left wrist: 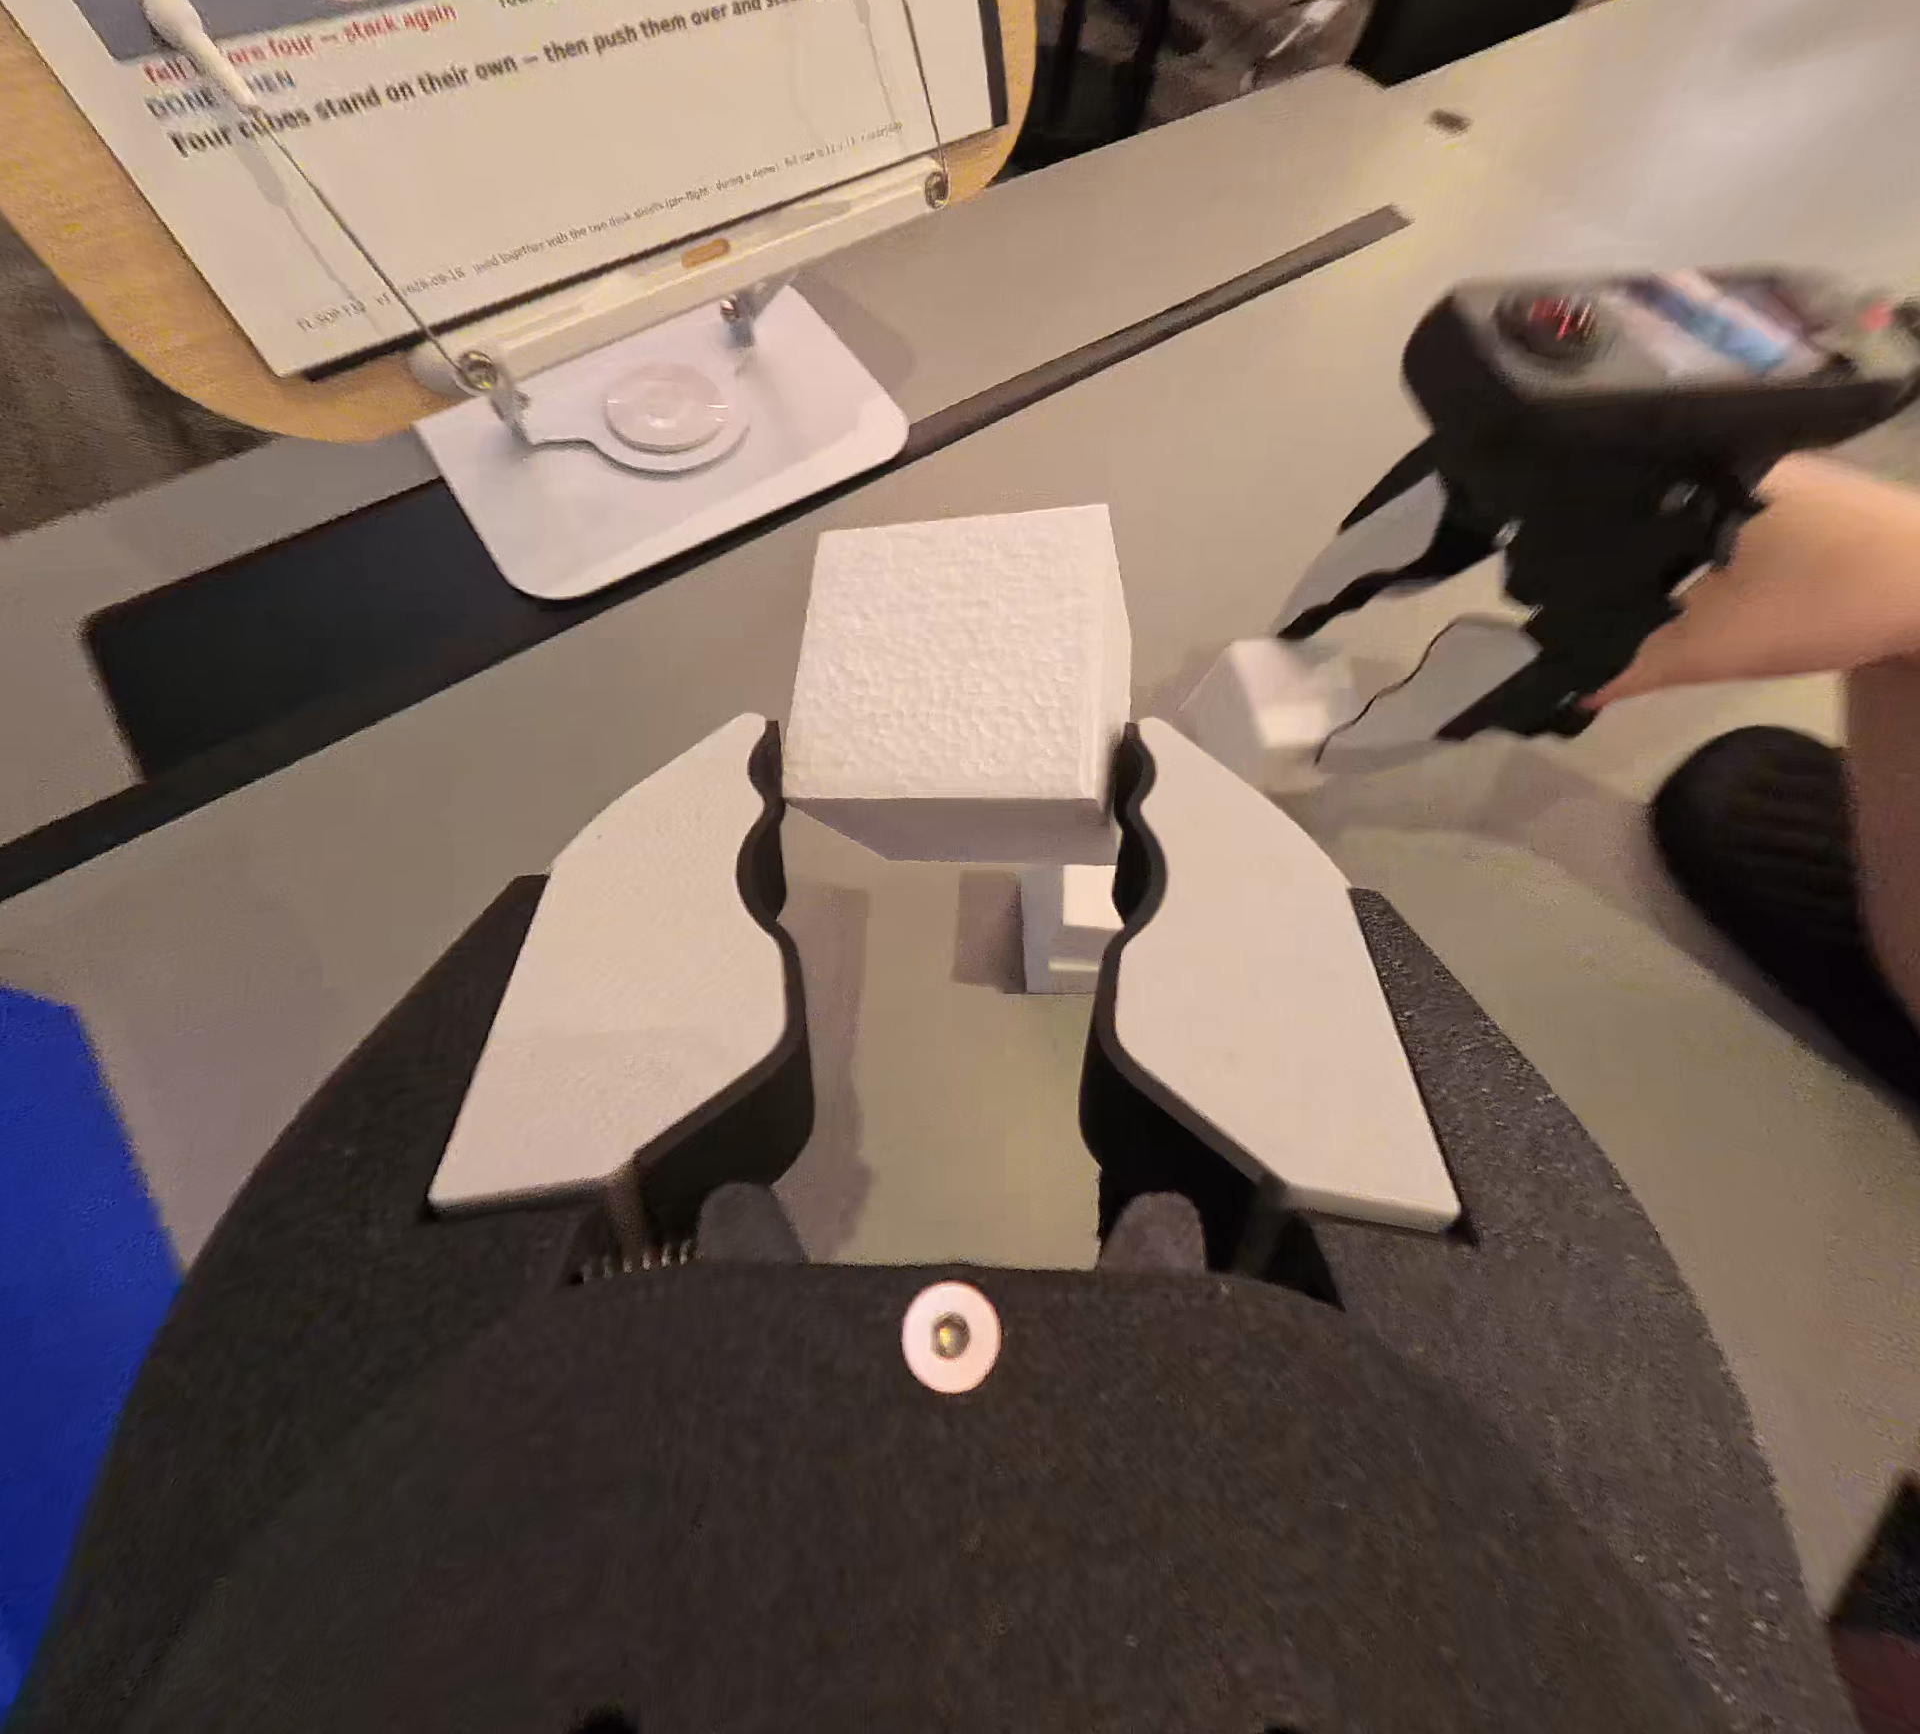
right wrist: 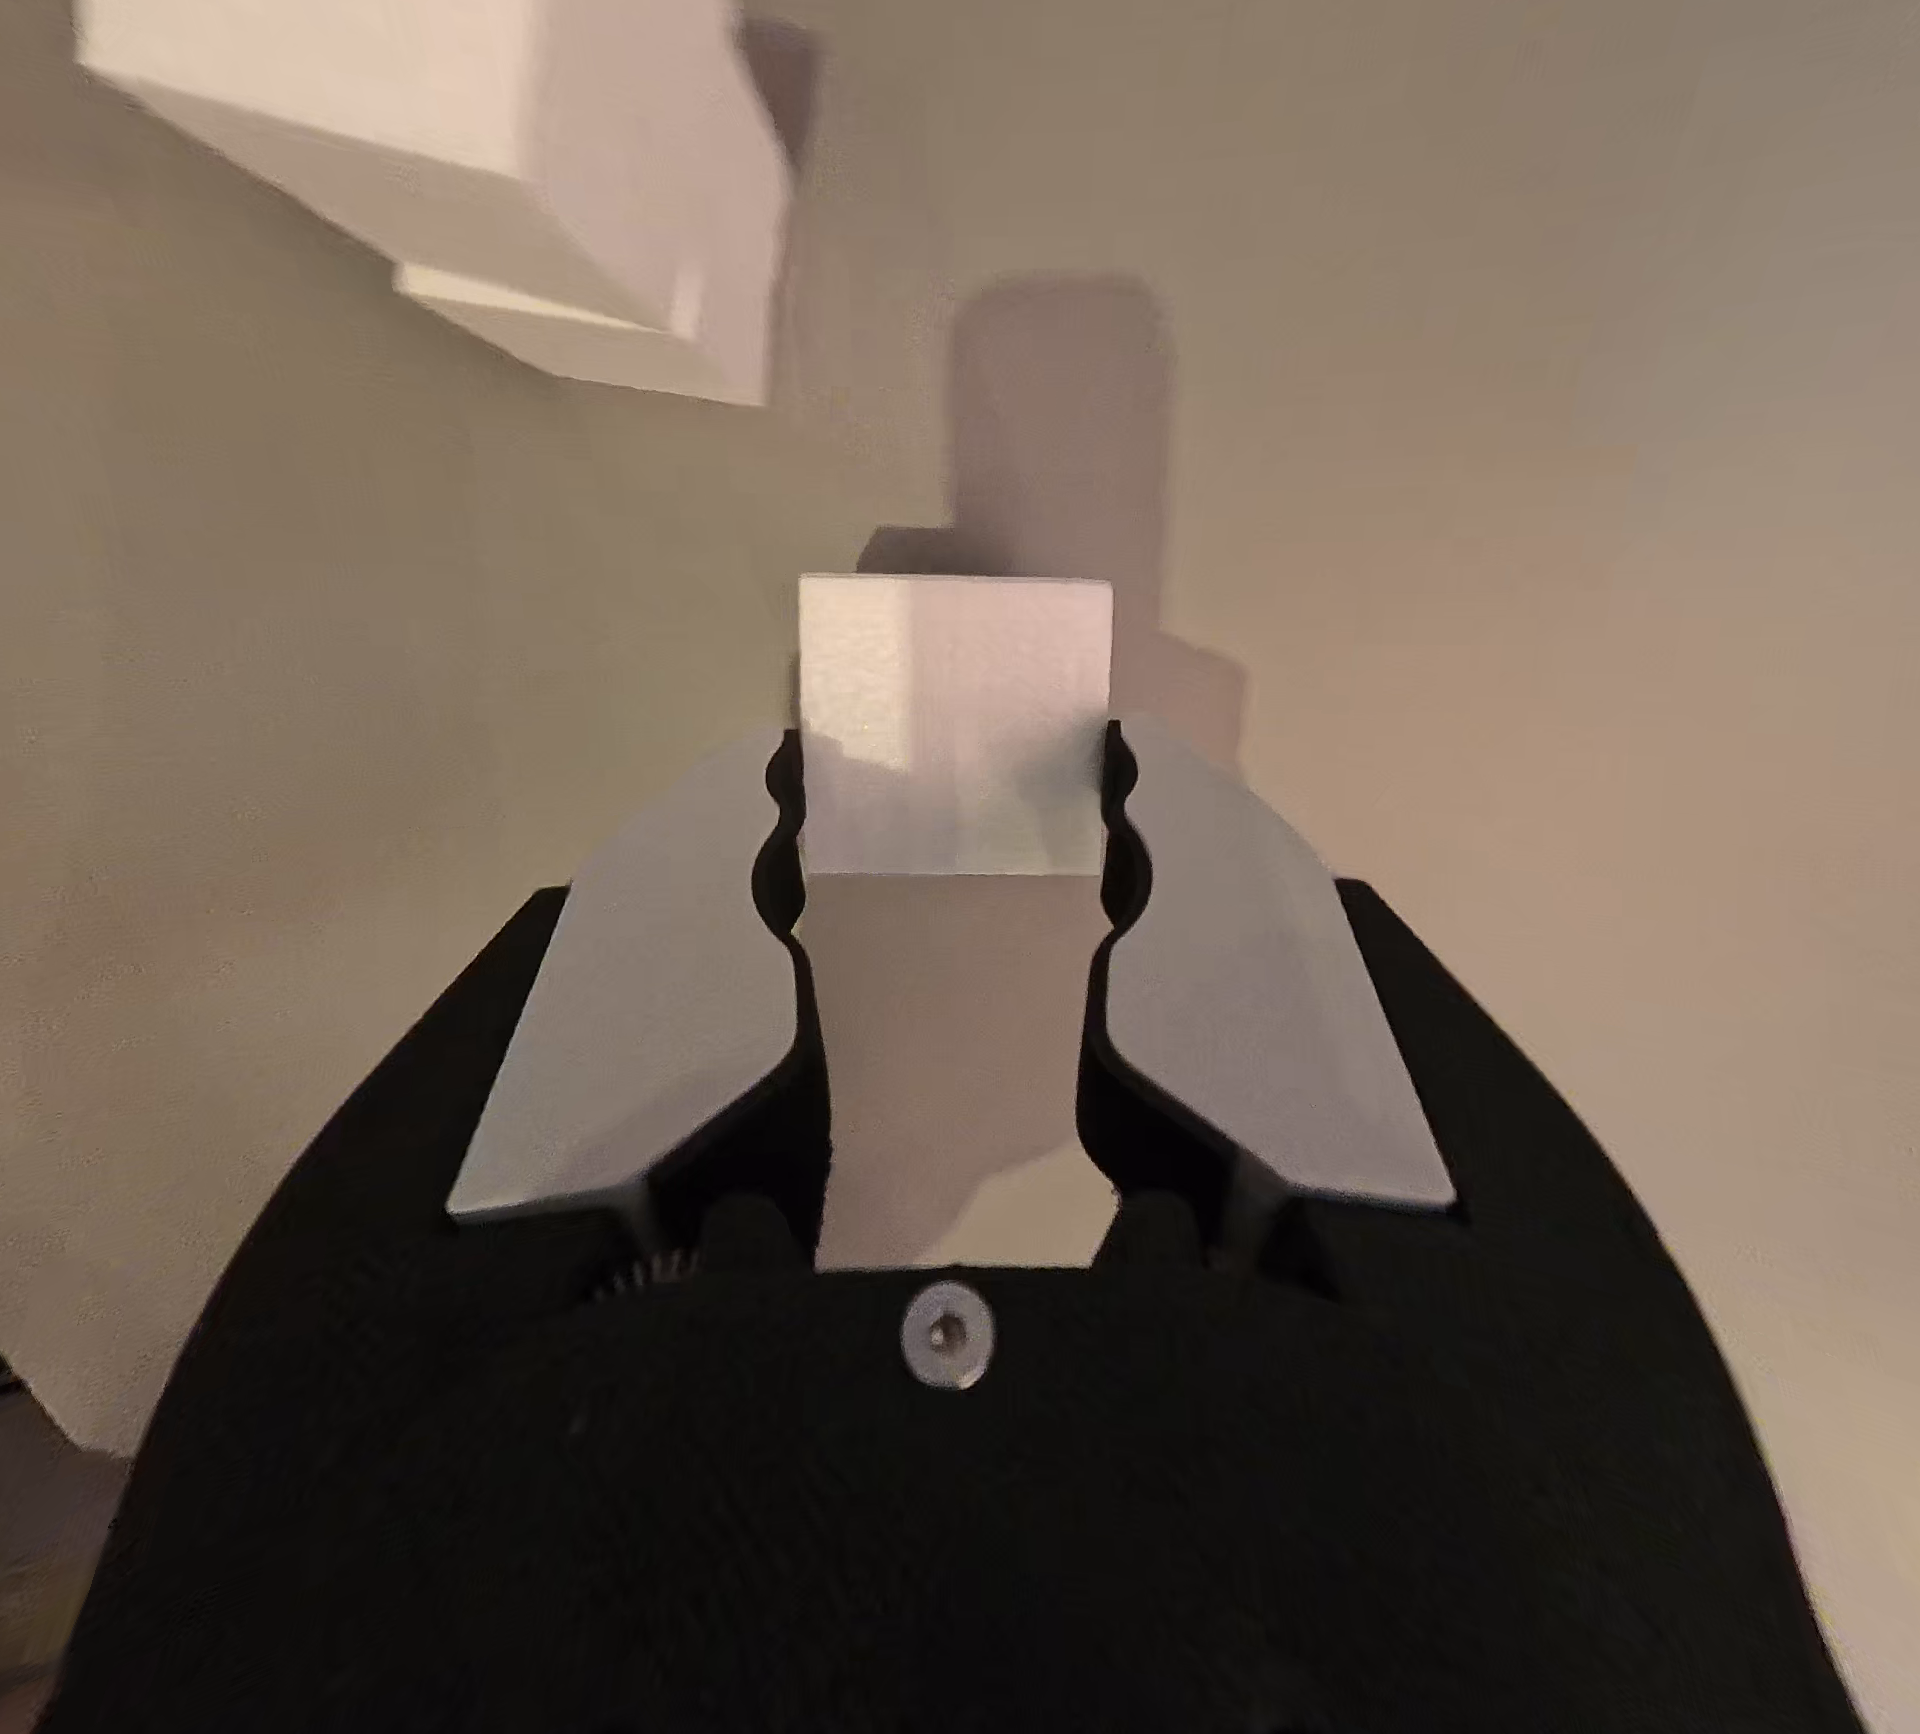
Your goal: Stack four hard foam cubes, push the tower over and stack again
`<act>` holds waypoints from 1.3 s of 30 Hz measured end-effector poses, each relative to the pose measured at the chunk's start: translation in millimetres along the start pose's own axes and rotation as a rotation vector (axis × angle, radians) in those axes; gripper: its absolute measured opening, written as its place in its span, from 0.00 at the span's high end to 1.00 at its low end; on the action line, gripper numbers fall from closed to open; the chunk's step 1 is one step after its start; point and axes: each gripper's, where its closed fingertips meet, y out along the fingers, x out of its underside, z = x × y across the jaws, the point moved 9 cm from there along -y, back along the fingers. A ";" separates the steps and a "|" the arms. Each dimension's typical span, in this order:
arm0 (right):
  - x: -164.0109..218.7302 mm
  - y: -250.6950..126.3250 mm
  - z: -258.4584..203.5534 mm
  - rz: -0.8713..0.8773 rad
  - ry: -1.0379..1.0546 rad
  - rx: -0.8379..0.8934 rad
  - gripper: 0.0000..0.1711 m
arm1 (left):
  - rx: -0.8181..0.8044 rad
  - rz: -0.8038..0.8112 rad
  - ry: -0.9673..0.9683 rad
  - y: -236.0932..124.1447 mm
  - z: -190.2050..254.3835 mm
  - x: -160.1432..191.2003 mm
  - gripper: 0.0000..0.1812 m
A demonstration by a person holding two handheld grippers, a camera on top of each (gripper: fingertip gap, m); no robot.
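My left gripper [left wrist: 951, 739] is shut on a white foam cube [left wrist: 956, 676] and holds it above the grey table [left wrist: 416, 853]. Another white cube [left wrist: 1075, 941] stands on the table below it, partly hidden by my right finger. My right gripper [right wrist: 956, 739] is shut on a white foam cube [right wrist: 956, 708]. It also shows in the left wrist view [left wrist: 1320, 697], blurred, low over the table to the right with its cube [left wrist: 1288, 697]. In the right wrist view a large blurred cube [right wrist: 395, 43] sits over another cube [right wrist: 582, 344] at the upper left; whether they touch I cannot tell.
An instruction board [left wrist: 520, 74] on a white stand [left wrist: 665, 479] is at the back of the table. A dark slot [left wrist: 1143, 323] runs across the tabletop. A person's arm [left wrist: 1787, 583] holds the right gripper. Something blue [left wrist: 62, 1269] is at the left edge. The tips of one gripper are about 25 cm away from the tips of the other.
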 end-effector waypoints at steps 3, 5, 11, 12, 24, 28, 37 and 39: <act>17.1 -25.4 23.8 0.054 0.117 0.043 0.67 | -0.009 -0.012 0.042 6.7 26.5 3.4 0.66; 27.1 -45.6 34.9 0.111 0.183 0.080 0.67 | 0.014 -0.056 0.066 17.4 42.1 10.0 0.66; 48.5 -100.9 43.1 0.236 0.263 0.195 0.67 | -0.066 -0.165 0.149 42.0 60.4 27.6 0.66; 51.3 -108.1 42.5 0.249 0.267 0.212 0.67 | -0.069 -0.170 0.147 44.2 60.9 29.2 0.66; 66.4 -149.8 34.4 0.352 0.284 0.291 0.67 | -0.126 -0.293 0.229 64.4 69.0 46.7 0.66; 65.4 -151.9 31.7 0.356 0.277 0.297 0.67 | -0.126 -0.305 0.240 64.3 69.8 46.1 0.47; -7.6 -156.0 -28.6 0.730 0.186 0.107 0.67 | -0.269 -0.067 0.179 -35.1 28.8 2.9 0.49; -28.5 -144.2 -44.0 0.729 0.190 0.040 0.67 | -0.387 -0.032 0.151 -61.6 9.7 0.0 0.50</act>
